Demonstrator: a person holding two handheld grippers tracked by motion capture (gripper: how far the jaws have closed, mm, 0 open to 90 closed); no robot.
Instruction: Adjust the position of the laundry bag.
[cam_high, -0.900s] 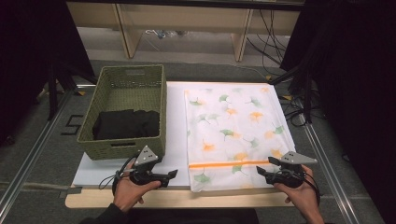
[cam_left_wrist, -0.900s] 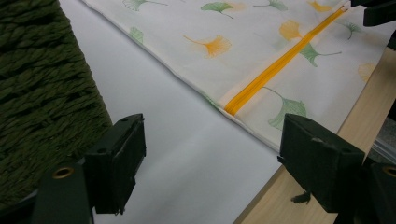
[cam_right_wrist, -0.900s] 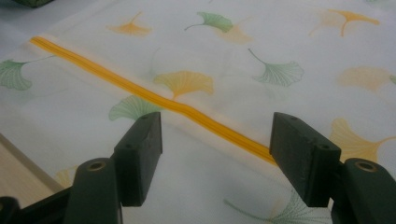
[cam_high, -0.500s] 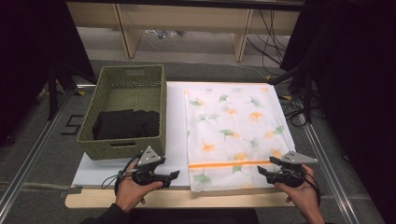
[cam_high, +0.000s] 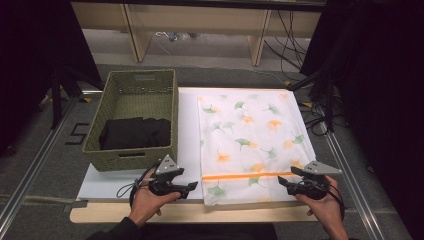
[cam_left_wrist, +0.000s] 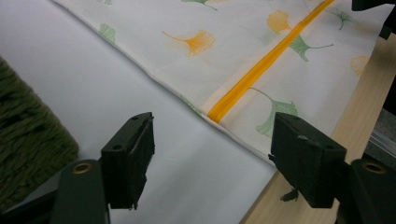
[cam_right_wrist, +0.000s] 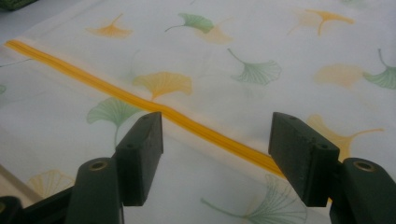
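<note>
A pale wooden tabletop (cam_high: 250, 214) carries a white rectangular board (cam_high: 187, 120), and on that board lie the things in hand. Around it the room is dim: grey carpeted floor, metal rails to either side, light wooden furniture legs at the far end with dark cables trailing on the floor behind them. To the left of the board, the floor bears a black mark that reads like the figure "5" (cam_high: 77, 134); no other writing can be made out.

A white cloth bag printed with green and orange ginkgo leaves (cam_high: 252, 142) lies flat on the right half of the board, an orange zip (cam_high: 247, 176) running across it near the person's edge. An olive-green woven basket (cam_high: 135, 90) stands on the left half, just beside the bag, with a folded black garment (cam_high: 134, 133) in its near end.

The left tongs (cam_high: 192, 186) sit low over the bare board just beside the bag's near left corner, jaws wide apart and holding nothing; the left gripper view shows the zip's end between them, farther off. The right tongs (cam_high: 283, 183) hover at the bag's near right edge, likewise spread wide and empty, with the zip running across between the jaws in the right gripper view.
</note>
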